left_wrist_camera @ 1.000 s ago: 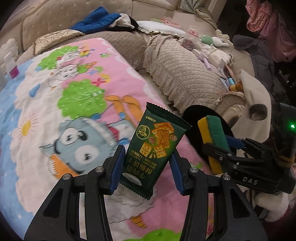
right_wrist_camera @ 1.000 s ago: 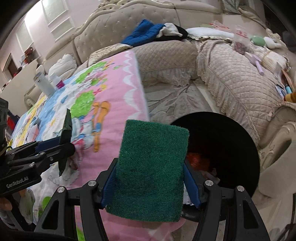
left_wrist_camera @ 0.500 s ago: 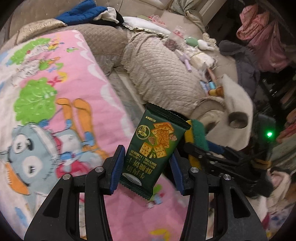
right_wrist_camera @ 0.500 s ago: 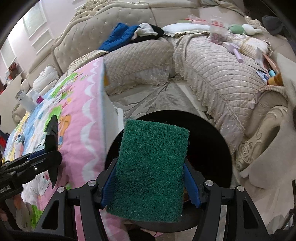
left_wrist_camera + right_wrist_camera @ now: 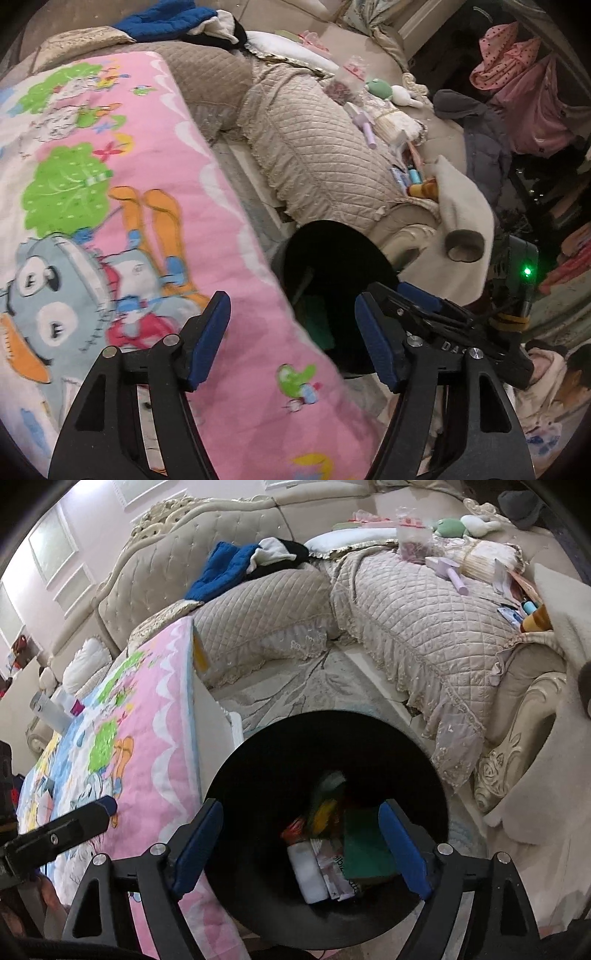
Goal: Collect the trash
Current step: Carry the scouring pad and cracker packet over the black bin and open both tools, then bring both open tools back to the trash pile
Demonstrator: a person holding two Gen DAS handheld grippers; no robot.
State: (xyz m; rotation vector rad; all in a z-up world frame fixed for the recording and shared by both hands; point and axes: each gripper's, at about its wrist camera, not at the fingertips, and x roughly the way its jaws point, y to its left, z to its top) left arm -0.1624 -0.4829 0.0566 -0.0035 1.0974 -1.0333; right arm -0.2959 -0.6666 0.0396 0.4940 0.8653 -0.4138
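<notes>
A black round trash bin (image 5: 424, 775) stands on the floor beside the table with the pink cartoon cloth (image 5: 147, 738). Inside it lie the green scouring sponge (image 5: 365, 849), a white block (image 5: 308, 871), a paper wrapper and a blurred green and yellow packet (image 5: 325, 805). My right gripper (image 5: 303, 849) is open and empty right above the bin. My left gripper (image 5: 293, 339) is open and empty over the cloth's edge (image 5: 236, 332), next to the bin (image 5: 332, 258). The green sponge shows in the bin in the left wrist view (image 5: 316, 317). The right gripper's finger (image 5: 417, 299) reaches over the bin there.
A quilted beige sofa (image 5: 424, 627) curves behind the bin, with blue and black clothes (image 5: 240, 565), toys and small items on it. A carved sofa arm (image 5: 517, 746) with a cream blanket is right of the bin. Bottles (image 5: 51, 709) stand on the cloth's far end.
Both grippers moved over the bin and opened. The green sponge left my right gripper and the green cracker packet left my left gripper; both are now in the bin.
</notes>
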